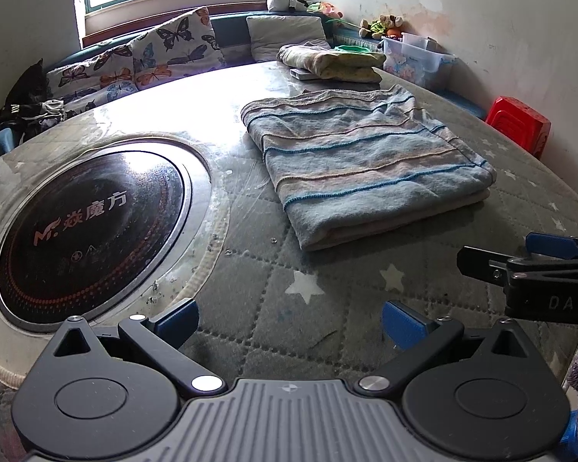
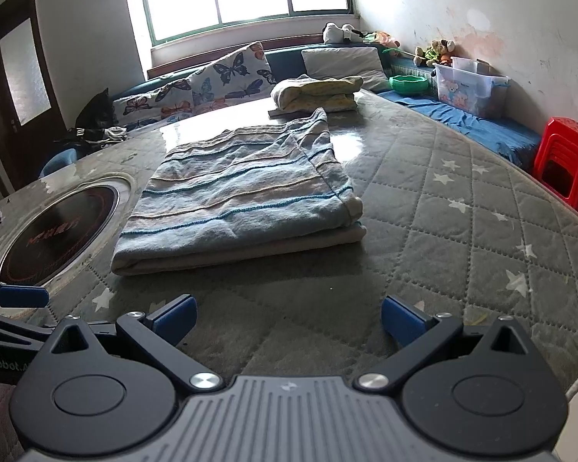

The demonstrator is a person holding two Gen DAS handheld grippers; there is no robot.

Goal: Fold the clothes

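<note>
A blue and beige striped garment (image 1: 362, 158) lies folded flat on the quilted round table (image 1: 327, 308); it also shows in the right wrist view (image 2: 239, 200). My left gripper (image 1: 289, 325) is open and empty, low over the table, short of the garment's near edge. My right gripper (image 2: 289, 321) is open and empty, also short of the garment. The right gripper's side shows at the right edge of the left wrist view (image 1: 528, 265). A folded yellow and beige pile (image 1: 331, 61) sits at the far side of the table, also in the right wrist view (image 2: 316, 94).
A round black induction hob (image 1: 88, 227) is set in the table to the left of the garment. Butterfly cushions (image 1: 146, 57) line a bench under the window. A clear storage box (image 2: 470, 84), a green bowl (image 2: 408, 84) and red stools (image 2: 566, 161) stand at the right.
</note>
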